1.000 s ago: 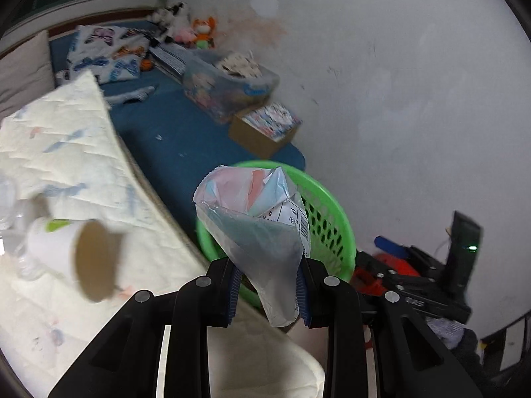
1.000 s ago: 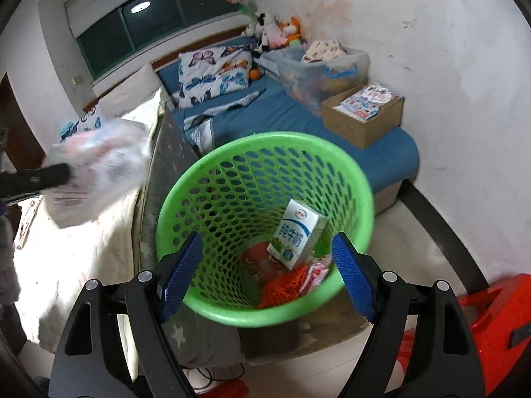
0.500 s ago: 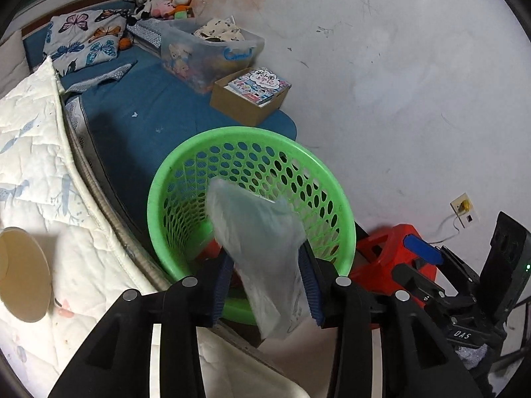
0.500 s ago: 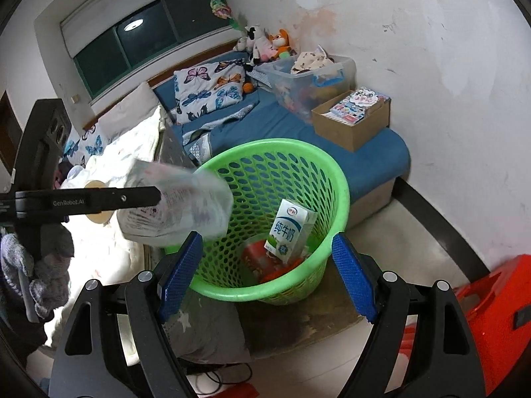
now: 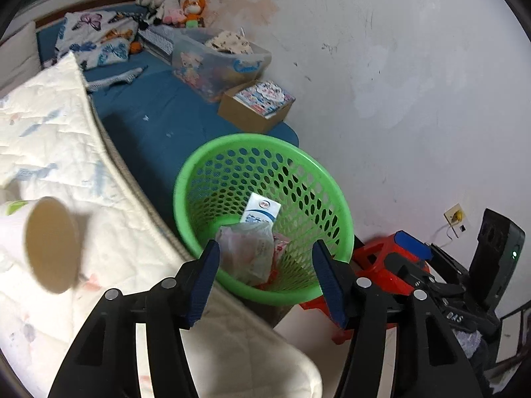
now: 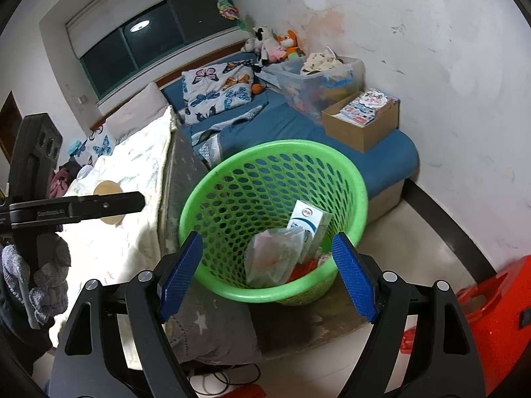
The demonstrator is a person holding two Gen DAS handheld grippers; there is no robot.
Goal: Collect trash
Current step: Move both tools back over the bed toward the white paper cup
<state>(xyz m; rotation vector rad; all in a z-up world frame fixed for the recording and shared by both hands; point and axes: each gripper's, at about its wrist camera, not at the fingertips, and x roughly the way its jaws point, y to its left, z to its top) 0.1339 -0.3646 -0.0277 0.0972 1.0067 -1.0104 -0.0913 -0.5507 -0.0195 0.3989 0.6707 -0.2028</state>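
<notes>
A green perforated basket (image 5: 199, 172) (image 6: 358, 185) stands on the floor beside the bed. Inside it lie a crumpled clear plastic bag (image 5: 247, 253) (image 6: 275, 258), a white and blue milk carton (image 5: 262, 210) (image 6: 308, 222) and red scraps. My left gripper (image 5: 265, 275) hangs above the basket's near rim, its jaws opening and nothing pressed between them; the bag lies loose below. In the right wrist view the left gripper (image 6: 132, 202) reaches in from the left edge. My right gripper (image 6: 265, 273) is open over the basket's near rim, empty. A paper cup (image 5: 43, 242) (image 6: 108, 195) lies on the white quilt.
White quilt (image 5: 49, 152) covers the bed at left; blue mattress (image 5: 159, 122) behind the basket carries a cardboard box of books (image 5: 257, 104) and a clear storage bin (image 5: 215, 59). A red stool (image 5: 391, 258) (image 6: 494, 318) stands right of the basket. White wall to the right.
The left gripper carried the plastic bag over the basket, its jaws spread, and the bag dropped in beside the carton. The right gripper stayed open in about the same place.
</notes>
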